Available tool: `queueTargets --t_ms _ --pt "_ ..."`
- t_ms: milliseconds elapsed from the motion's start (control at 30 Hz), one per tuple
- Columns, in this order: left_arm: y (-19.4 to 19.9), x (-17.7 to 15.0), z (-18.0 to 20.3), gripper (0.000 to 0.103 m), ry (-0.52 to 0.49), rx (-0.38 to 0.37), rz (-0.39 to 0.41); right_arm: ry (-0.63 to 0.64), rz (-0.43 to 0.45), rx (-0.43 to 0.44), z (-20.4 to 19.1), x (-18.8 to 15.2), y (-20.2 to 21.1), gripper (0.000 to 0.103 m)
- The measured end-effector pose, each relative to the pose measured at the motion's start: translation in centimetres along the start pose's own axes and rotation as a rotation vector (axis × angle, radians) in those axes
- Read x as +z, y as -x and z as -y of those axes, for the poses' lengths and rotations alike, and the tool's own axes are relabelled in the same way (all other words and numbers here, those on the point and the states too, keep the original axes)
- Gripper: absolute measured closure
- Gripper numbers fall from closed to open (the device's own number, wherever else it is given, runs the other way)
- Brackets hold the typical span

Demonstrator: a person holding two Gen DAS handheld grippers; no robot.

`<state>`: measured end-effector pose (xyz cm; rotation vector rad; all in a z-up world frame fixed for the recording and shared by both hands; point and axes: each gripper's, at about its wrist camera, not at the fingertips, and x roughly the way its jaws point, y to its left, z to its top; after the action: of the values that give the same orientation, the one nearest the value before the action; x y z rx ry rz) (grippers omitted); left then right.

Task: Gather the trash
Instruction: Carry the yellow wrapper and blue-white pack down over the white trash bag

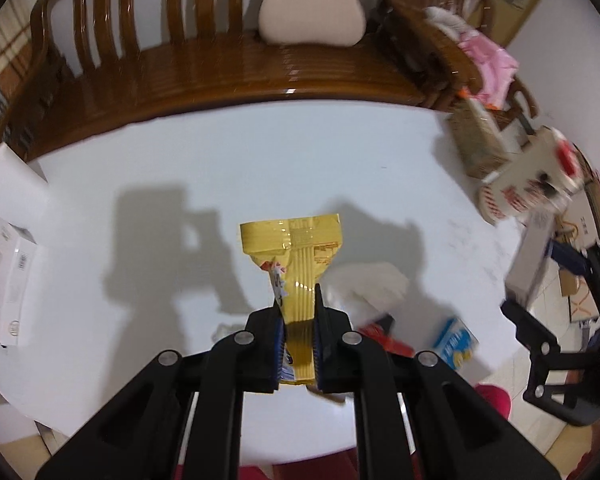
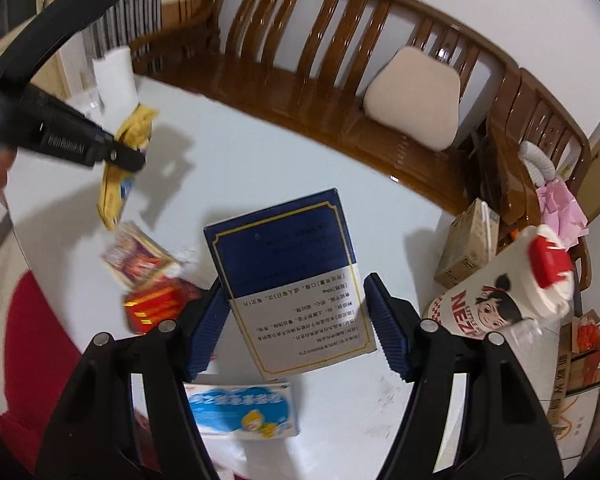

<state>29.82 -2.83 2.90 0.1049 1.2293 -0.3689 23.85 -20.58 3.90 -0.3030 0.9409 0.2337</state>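
Left gripper (image 1: 297, 344): clamped on yellow wrapper (image 1: 296, 256); thin foil may slip.
Right gripper (image 2: 296, 328): jaws apart, blue box (image 2: 288, 276) between, contact unclear; may drop.

Bright overhead light throws hard shadows across the round white table (image 1: 260, 152). Glare streaks the glossy brown wooden bench (image 1: 204, 68) behind it. Edges bend and blur.
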Motion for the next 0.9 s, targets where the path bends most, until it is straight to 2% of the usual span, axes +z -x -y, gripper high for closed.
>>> queueTargets --t_ms 200,333,567,900 --pt "5.1 -4.8 0.9 0.091 -0.045 -0.028 0.076 -0.015 0.061 0.031 -2.8 -1.8 5.1 0.037" --pt "6.3 -8.6 1.4 0.091 -0.071 -0.025 0.091 -0.017 0.089 0.039 -5.3 -3.7 8.2 0.037" --pt "7.1 -15.1 1.9 0.091 -0.110 -0.053 0.107 -0.022 0.087 0.059 -8.4 -8.1 10.4 0.036" --pt "5.8 -21.6 3.6 0.091 -0.126 -0.113 0.104 -0.018 0.092 0.072 -12.5 -13.4 12.9 0.036"
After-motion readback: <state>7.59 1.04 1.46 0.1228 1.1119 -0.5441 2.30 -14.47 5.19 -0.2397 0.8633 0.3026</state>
